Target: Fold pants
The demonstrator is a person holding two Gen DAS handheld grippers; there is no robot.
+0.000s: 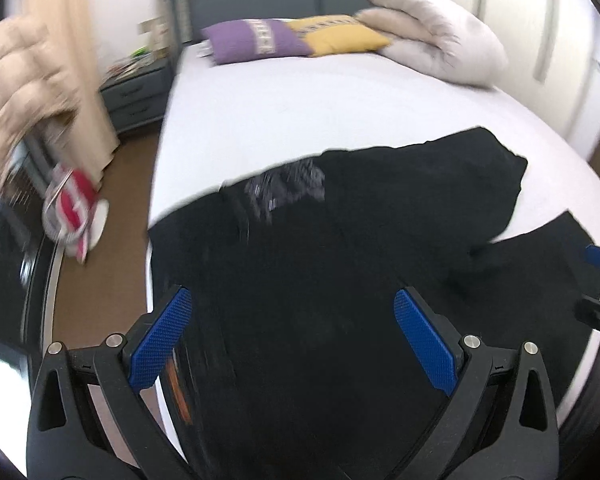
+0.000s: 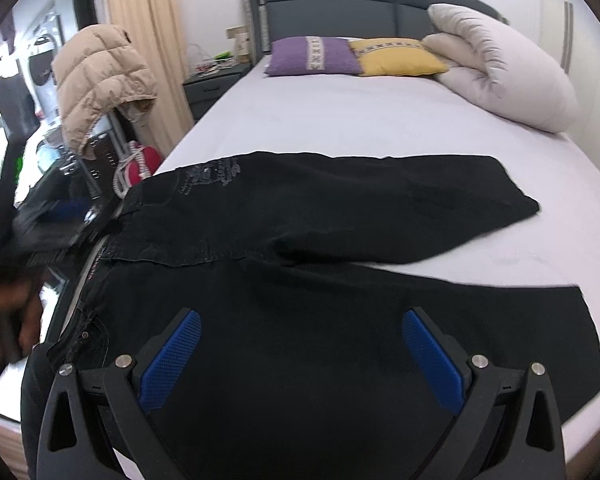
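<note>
Black pants (image 2: 340,280) lie spread flat across the near end of the bed, waistband to the left, both legs running right, the far leg (image 2: 420,196) angled away from the near one. They also show in the left wrist view (image 1: 320,260), blurred. My left gripper (image 1: 292,308) is open and empty, hovering above the waist part of the pants. My right gripper (image 2: 300,340) is open and empty above the near leg. The left gripper shows blurred at the left edge of the right wrist view (image 2: 56,220).
The bed has a white sheet (image 2: 360,120), purple pillow (image 2: 312,56), yellow pillow (image 2: 396,58) and a folded duvet (image 2: 500,72) at the head. A beige jacket (image 2: 100,80) hangs left of the bed, with a nightstand (image 2: 208,88) and a red-and-white item (image 2: 140,160) nearby.
</note>
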